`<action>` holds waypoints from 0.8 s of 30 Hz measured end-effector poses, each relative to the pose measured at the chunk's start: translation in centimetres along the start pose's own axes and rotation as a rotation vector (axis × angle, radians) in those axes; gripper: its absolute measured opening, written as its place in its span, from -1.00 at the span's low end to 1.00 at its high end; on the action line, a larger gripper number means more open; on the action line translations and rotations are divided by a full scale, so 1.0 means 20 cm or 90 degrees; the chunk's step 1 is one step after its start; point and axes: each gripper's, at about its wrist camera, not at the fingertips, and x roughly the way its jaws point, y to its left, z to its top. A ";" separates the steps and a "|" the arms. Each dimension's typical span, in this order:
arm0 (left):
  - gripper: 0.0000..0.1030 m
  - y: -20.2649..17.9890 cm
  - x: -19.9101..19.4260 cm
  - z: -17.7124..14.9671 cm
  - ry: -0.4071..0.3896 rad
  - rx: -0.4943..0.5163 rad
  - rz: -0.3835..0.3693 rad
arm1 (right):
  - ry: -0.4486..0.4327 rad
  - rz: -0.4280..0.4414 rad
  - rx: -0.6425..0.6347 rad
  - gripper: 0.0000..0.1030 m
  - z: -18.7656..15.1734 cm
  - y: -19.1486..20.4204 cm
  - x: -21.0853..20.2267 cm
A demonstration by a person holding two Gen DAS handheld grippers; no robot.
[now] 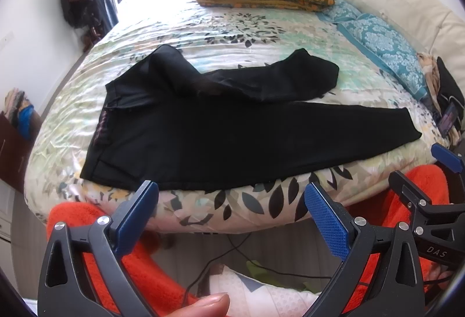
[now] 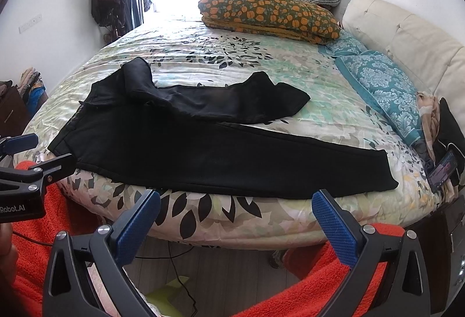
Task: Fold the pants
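Both grippers hang back off the near edge of the bed [image 1: 87, 102], nothing in hand; the left gripper [image 1: 232, 218] has its blue pads spread wide and empty, and the right gripper [image 2: 237, 225] stands just as wide, empty too; neither one touches cloth.

The black pants [image 2: 203, 154] lie across the floral cover, waistband out toward nine o'clock, hems toward three; the near leg runs long and flat along the bed's near side, while the far leg [image 2: 232, 102] is rucked and twisted, its end bunched toward one o'clock; so the two legs are not stacked, and that, I'd judge, is the job in hand: nothing folded yet, this is the very start.

To do it well, I'd say smooth first; take the far leg at its hem with the right gripper, and the waistband's far corner, up at eleven o'clock, with the left; pinch one layer cleanly, not a wad; lift low and draw toward six o'clock so the far leg lands on the near one, seams matched; dark fabric hides creases, so pull taut before setting down.

Watch the edge: the near leg sits close to the drop at six o'clock, and a hard tug could slide the lot off; the phone [image 2: 443, 171] at three o'clock lies just beyond the hem, worth keeping clear of.
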 end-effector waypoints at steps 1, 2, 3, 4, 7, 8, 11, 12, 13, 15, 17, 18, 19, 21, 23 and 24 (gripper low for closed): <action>0.97 0.00 0.00 0.00 -0.002 0.001 0.001 | -0.004 0.001 0.002 1.00 0.00 0.00 -0.01; 0.97 0.00 0.00 0.00 -0.004 0.001 0.002 | -0.007 0.002 0.004 1.00 0.00 -0.01 -0.01; 0.97 0.00 0.00 0.00 -0.005 0.000 0.003 | -0.010 0.004 0.007 1.00 0.00 -0.01 -0.01; 0.97 0.00 0.00 -0.01 -0.004 0.000 0.005 | -0.009 0.007 0.010 1.00 0.00 -0.01 -0.01; 0.97 0.01 0.03 -0.01 0.007 -0.007 0.006 | -0.001 0.015 0.018 1.00 0.01 -0.02 0.01; 0.97 0.01 0.04 -0.01 0.009 -0.010 0.005 | 0.003 0.018 0.021 1.00 0.01 -0.02 0.02; 0.97 0.02 0.06 0.00 0.015 -0.014 0.007 | 0.011 0.023 0.022 1.00 0.02 -0.02 0.05; 0.97 0.02 0.07 0.00 0.016 -0.015 0.009 | 0.010 0.024 0.021 1.00 0.02 -0.02 0.05; 0.97 0.02 0.07 0.01 0.018 -0.016 0.009 | 0.007 0.024 0.022 1.00 0.03 -0.02 0.05; 0.97 0.01 0.08 0.01 0.022 -0.018 0.011 | 0.004 0.025 0.027 1.00 0.05 -0.02 0.06; 0.97 0.01 0.10 0.01 0.029 -0.017 0.015 | 0.005 0.027 0.033 1.00 0.06 -0.02 0.07; 0.97 0.01 0.11 0.01 0.032 -0.014 0.017 | 0.006 0.028 0.034 1.00 0.06 -0.02 0.07; 0.97 0.00 0.11 0.01 0.034 -0.012 0.021 | 0.008 0.029 0.033 1.00 0.06 -0.02 0.08; 0.97 0.00 0.13 0.01 0.038 -0.007 0.026 | 0.017 0.029 0.032 1.00 0.05 -0.02 0.10; 0.97 0.00 0.14 0.01 0.042 -0.003 0.031 | 0.026 0.031 0.036 1.00 0.05 -0.03 0.12; 0.97 -0.01 0.14 0.01 0.045 0.000 0.034 | 0.029 0.031 0.037 1.00 0.05 -0.03 0.13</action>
